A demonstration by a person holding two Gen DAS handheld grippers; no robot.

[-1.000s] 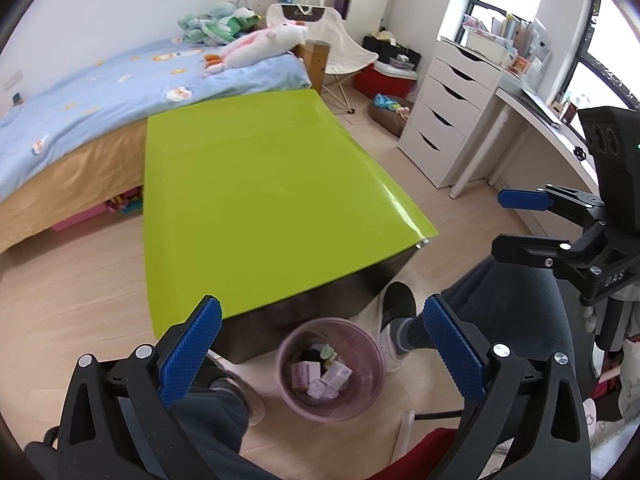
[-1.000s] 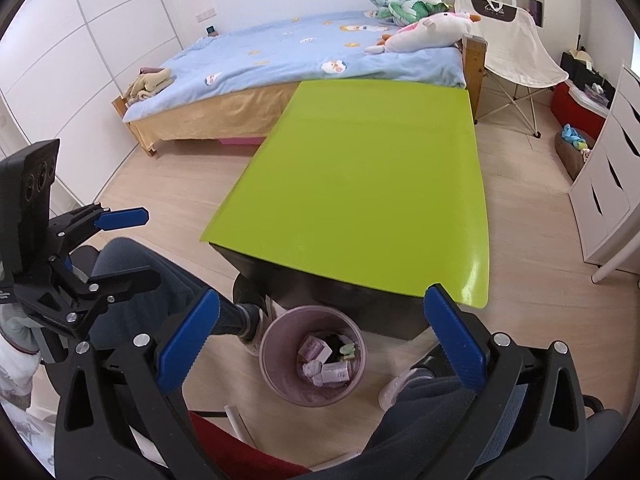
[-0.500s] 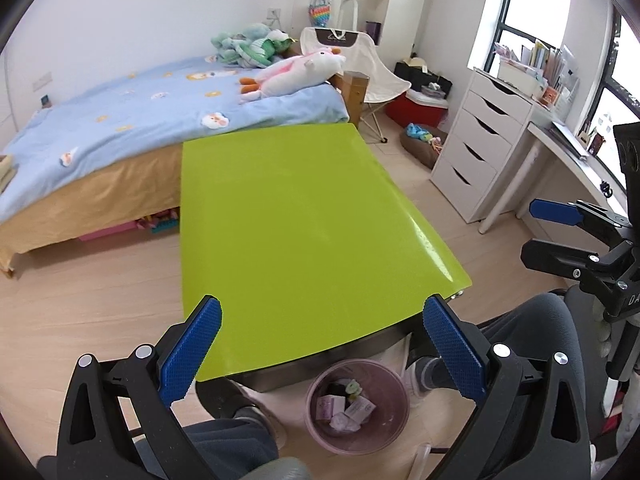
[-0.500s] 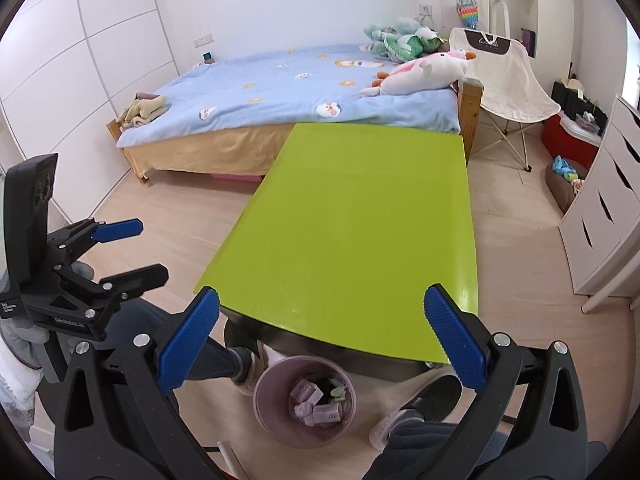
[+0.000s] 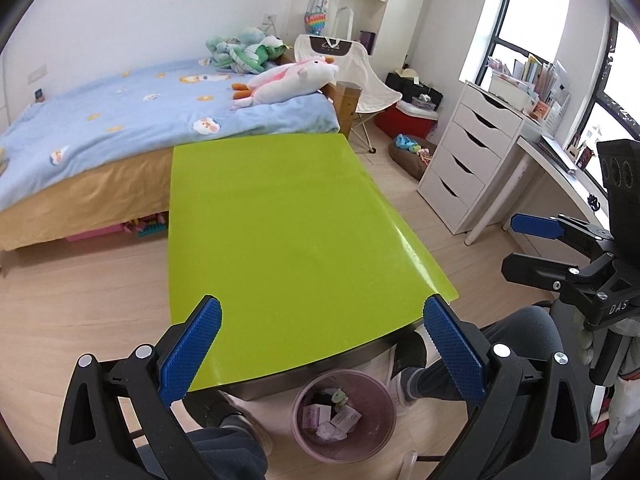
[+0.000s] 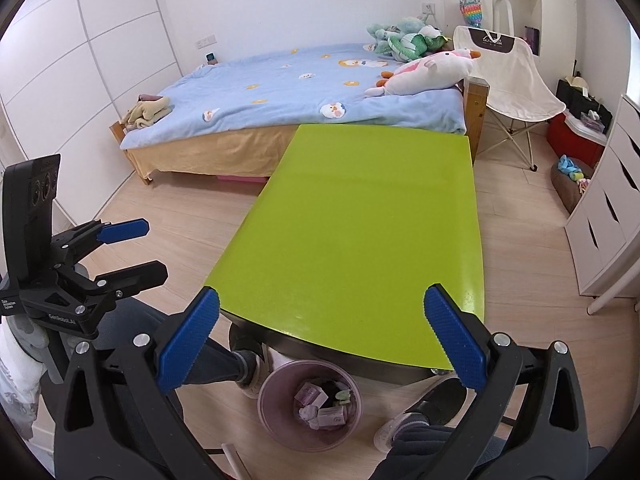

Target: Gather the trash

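Below table (image 5: 280, 240) near edge, trash bin (image 5: 344, 416) on floor, left tool (image 5: 320, 352) and right tool (image 6: 320, 344) both spread wide, holding nothing.

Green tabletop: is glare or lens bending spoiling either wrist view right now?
Left wrist view: the green tabletop is evenly lit, with a faint sheen near its right edge; the window is blown out white. Right wrist view: the tabletop's near edge bows from fisheye distortion, and only a soft reflection shows. The pink trash bin stays sharp in both.
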